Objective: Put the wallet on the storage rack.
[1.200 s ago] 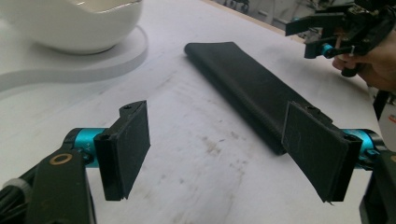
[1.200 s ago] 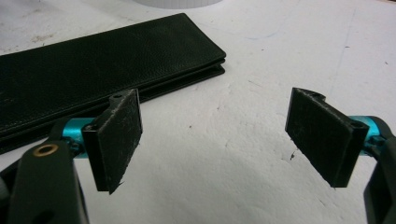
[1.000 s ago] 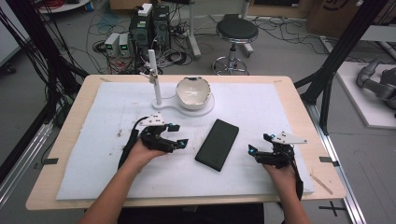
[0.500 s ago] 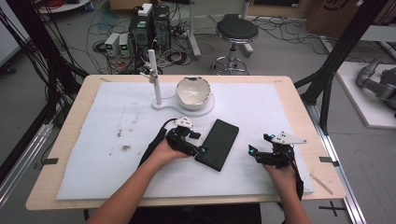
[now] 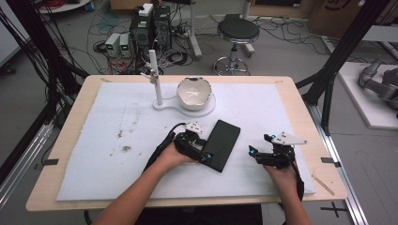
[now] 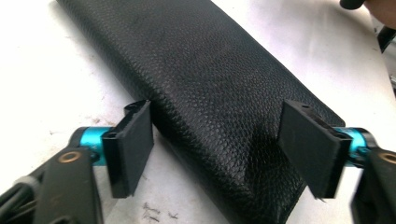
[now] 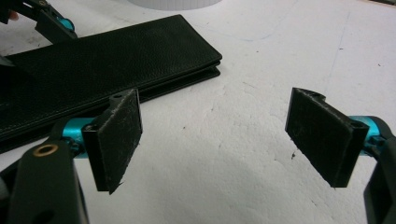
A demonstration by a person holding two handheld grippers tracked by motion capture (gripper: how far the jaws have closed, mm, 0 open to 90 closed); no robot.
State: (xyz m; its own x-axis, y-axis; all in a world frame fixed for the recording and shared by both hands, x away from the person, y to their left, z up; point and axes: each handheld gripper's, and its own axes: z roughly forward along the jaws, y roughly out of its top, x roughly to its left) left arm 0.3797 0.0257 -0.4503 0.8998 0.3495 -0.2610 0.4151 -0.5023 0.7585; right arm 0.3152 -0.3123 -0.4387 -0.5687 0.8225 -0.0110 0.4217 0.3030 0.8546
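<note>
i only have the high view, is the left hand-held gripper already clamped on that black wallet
Observer: No. In the left gripper view the left hand-held gripper is open, its jaws straddling a corner of the black leather wallet.
Operator: is the wallet open or folded
Observer: Folded; the right gripper view shows two stacked halves at its edge.
Operator: right one holding anything
Observer: No. The right hand-held gripper is open over bare white mat, beside the wallet.
</note>
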